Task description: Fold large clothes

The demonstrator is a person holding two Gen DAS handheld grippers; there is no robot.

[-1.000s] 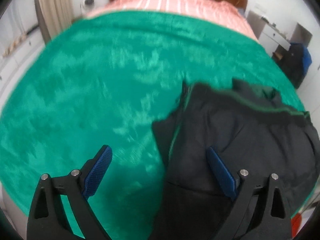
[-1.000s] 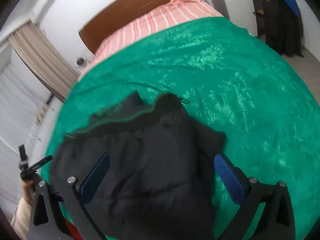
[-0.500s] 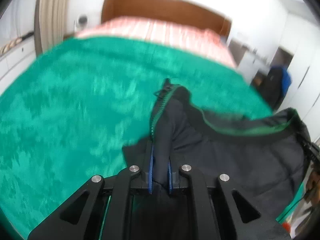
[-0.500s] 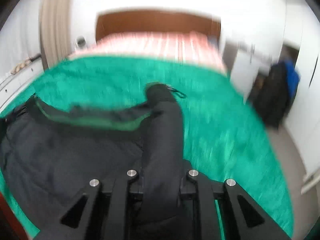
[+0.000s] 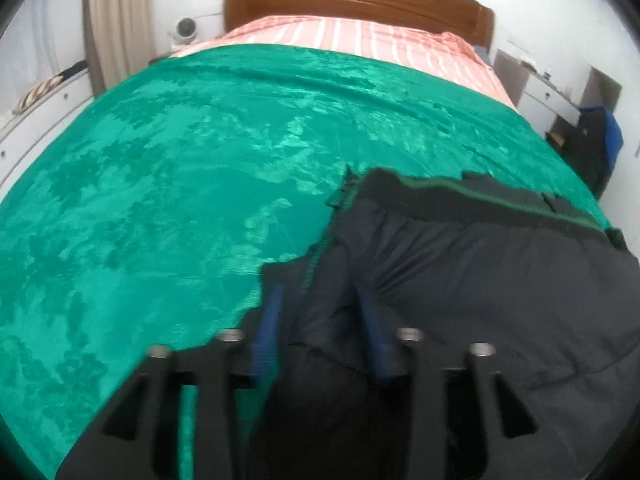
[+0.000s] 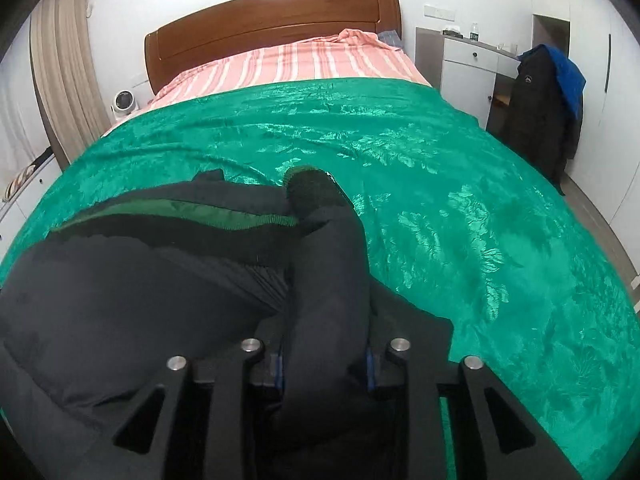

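A black padded jacket [image 6: 132,292] with a green-trimmed collar lies on the green blanket [image 6: 460,200] at the near end of the bed. The right claw [image 6: 325,354] is clamped narrow around a thick fold at its right edge. The left claw [image 5: 320,320], blurred, sits partly parted astride the zipper edge, fabric between its pads.

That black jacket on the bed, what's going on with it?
A person is working with two hand-held grippers to fold a black jacket lying on the green blanket of a bed. The right gripper is clamped on a bunched edge of the jacket. The left gripper sits at the jacket's other edge with its fingers apart around the fabric. No fold shows yet.
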